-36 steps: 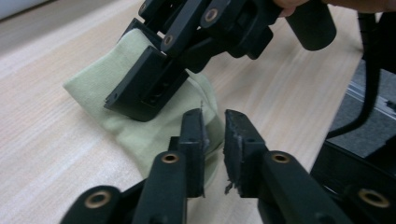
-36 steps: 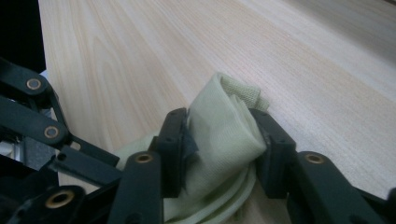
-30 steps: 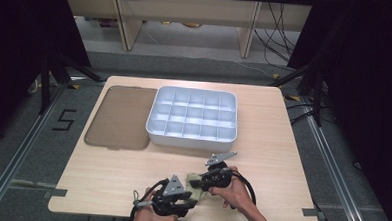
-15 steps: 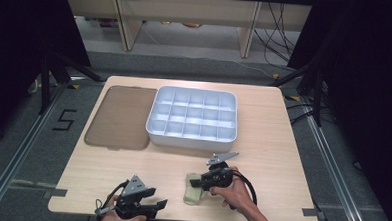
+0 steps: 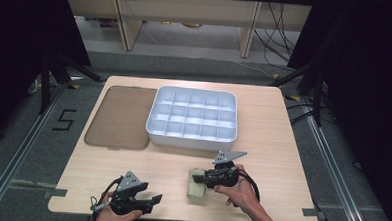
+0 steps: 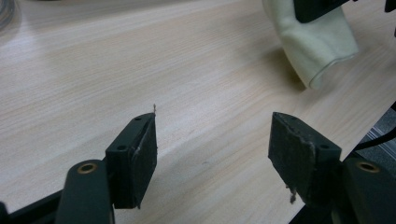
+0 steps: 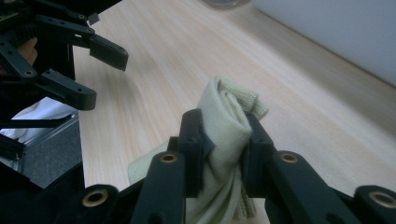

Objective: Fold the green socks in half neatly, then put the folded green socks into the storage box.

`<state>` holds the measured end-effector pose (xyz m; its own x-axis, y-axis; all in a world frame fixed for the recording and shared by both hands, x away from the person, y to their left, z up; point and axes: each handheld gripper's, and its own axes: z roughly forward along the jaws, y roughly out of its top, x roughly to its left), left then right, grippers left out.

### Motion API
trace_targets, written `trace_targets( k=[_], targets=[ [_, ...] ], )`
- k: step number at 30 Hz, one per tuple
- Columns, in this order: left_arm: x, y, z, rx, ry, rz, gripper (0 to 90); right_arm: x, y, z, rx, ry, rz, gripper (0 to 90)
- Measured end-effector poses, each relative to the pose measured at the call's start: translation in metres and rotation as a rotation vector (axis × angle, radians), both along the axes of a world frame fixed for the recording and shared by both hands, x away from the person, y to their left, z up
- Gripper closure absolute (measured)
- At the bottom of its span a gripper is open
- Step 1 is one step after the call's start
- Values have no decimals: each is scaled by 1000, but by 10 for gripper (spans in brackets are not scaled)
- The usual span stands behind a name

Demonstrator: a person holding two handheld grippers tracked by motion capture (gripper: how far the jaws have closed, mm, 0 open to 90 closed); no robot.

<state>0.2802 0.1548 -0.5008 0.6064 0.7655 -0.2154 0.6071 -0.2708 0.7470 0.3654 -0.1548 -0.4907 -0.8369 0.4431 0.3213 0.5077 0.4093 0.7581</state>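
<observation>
High view, cloth: a pale folded cloth (image 5: 197,184) lies on the wooden table (image 5: 282,144), near its front edge and in front of the white compartment tray (image 5: 192,117).
High view, right gripper: the right gripper (image 5: 199,178) clamps the cloth's right side.
High view, left gripper: the left gripper (image 5: 152,199) hovers well left of the cloth, apart from it; its jaws have just been opening, with nothing between them.
High view, lid: a brown translucent lid (image 5: 119,116) lies flat just left of the tray.
Left gripper view: jaws stand wide over bare wood; the cloth (image 6: 315,44) is ahead, untouched.
Right gripper view: both pads pinch a fold of cloth (image 7: 224,121); the left gripper (image 7: 100,74) is beyond it, spread.
Progress: judging by this, the cloth is folded and gripped, while every tray compartment is empty, so carrying it to the tray remains.
Surface: light wood grain, matte.
Room: grey floor, dark curtains at the sides, cables behind the table.
</observation>
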Motion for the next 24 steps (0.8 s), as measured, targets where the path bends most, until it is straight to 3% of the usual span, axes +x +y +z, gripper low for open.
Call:
trace_targets(
  k=[4, 6, 7, 8, 9, 12, 14, 17, 22, 24],
  targets=[
    [3, 0, -3, -17, 7, 10, 298, -1, -6, 4, -15, -50, -24, 741],
    [3, 0, -3, -16, 7, 11, 296, -1, -6, 4, 0, -41, -11, 741],
    [4, 1, -1, 11, 12, -1, 296, -2, -7, 5, 7, -36, -14, 741],
    [4, 1, -1, 11, 12, -1, 296, -2, -7, 5, 7, -36, -14, 741],
    [4, 1, -1, 7, 12, 9, 293, -1, -10, 7, -5, -71, -28, 740],
    [4, -1, -2, 11, 21, 33, 248, 0, -12, 9, 5, -81, -33, 740],
    [4, 0, -1, 18, 14, 14, 231, 1, -14, 10, 10, -76, -30, 740],
    [5, -1, -2, 40, -6, 7, 196, 2, -18, 13, -9, -105, -51, 739],
    [5, -2, -2, 37, -8, -1, 175, 4, -22, 19, -1, -130, -57, 739],
    [3, -4, -2, 28, -10, 0, 175, 5, -28, 25, -26, -153, -101, 739]
  ],
)
